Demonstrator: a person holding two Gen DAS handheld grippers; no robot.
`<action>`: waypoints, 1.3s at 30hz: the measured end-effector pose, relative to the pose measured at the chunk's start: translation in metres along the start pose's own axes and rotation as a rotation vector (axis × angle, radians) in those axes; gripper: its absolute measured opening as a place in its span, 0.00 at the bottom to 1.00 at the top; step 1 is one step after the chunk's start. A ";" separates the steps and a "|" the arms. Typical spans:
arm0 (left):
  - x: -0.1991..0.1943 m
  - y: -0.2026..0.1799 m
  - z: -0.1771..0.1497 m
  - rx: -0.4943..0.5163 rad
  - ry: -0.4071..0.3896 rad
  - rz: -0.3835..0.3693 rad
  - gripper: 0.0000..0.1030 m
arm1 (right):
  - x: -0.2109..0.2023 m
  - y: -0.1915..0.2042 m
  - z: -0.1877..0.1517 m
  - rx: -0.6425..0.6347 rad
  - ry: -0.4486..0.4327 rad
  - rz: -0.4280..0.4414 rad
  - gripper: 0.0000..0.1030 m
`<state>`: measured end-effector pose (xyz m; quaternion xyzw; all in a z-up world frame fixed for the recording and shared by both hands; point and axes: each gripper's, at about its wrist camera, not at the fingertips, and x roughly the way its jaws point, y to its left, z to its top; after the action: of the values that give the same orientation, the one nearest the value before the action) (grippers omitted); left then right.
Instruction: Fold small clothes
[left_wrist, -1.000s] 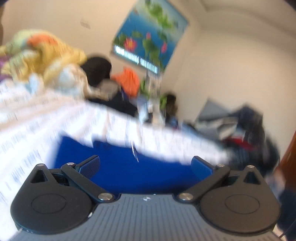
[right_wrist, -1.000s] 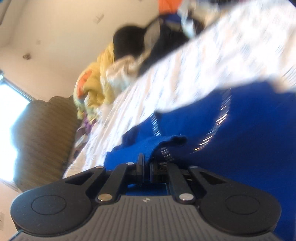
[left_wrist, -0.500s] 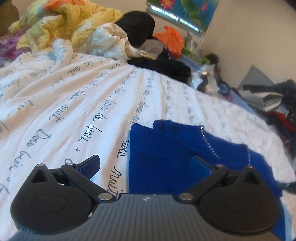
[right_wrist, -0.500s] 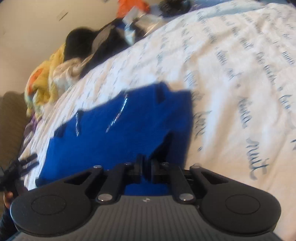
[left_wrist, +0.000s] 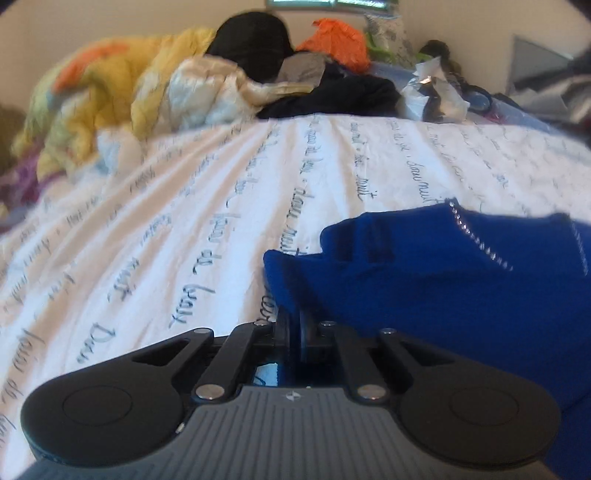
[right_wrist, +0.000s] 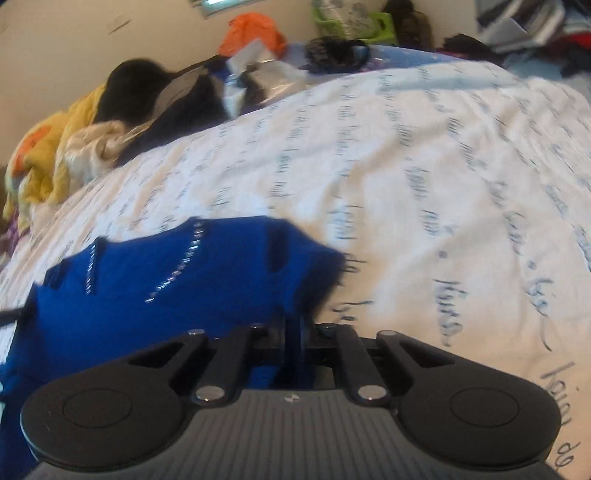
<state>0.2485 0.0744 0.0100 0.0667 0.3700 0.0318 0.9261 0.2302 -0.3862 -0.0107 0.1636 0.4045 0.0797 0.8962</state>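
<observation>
A small blue garment (left_wrist: 443, 280) with lines of silver studs lies on a white bedsheet printed with dark script (left_wrist: 184, 221). My left gripper (left_wrist: 294, 325) is shut on the garment's near left edge. In the right wrist view the same blue garment (right_wrist: 166, 288) spreads to the left, and my right gripper (right_wrist: 294, 328) is shut on its near right edge. Both grippers sit low over the sheet (right_wrist: 443, 184).
A heap of clothes lies along the far side of the bed: a yellow and orange quilt (left_wrist: 99, 99), a black item (left_wrist: 251, 40), an orange item (left_wrist: 336, 40) and dark cloth (left_wrist: 332, 99). More clutter lies beyond the right edge (right_wrist: 517, 26).
My left gripper was open one second and half a second ago and is now shut on the garment's edge. The right gripper stayed shut on the garment and brought it down flat onto the sheet.
</observation>
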 end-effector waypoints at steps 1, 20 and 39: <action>-0.002 -0.007 -0.002 0.031 -0.013 0.020 0.11 | -0.001 0.002 -0.002 0.003 -0.007 0.000 0.06; -0.083 -0.005 -0.075 0.043 -0.040 -0.074 0.26 | -0.052 0.020 -0.058 -0.113 0.012 -0.008 0.08; -0.142 0.050 -0.133 -0.218 0.104 -0.280 0.05 | -0.107 -0.026 -0.106 0.171 0.094 0.231 0.02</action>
<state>0.0540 0.1215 0.0188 -0.0883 0.4173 -0.0542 0.9029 0.0802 -0.4159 -0.0110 0.2809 0.4299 0.1552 0.8440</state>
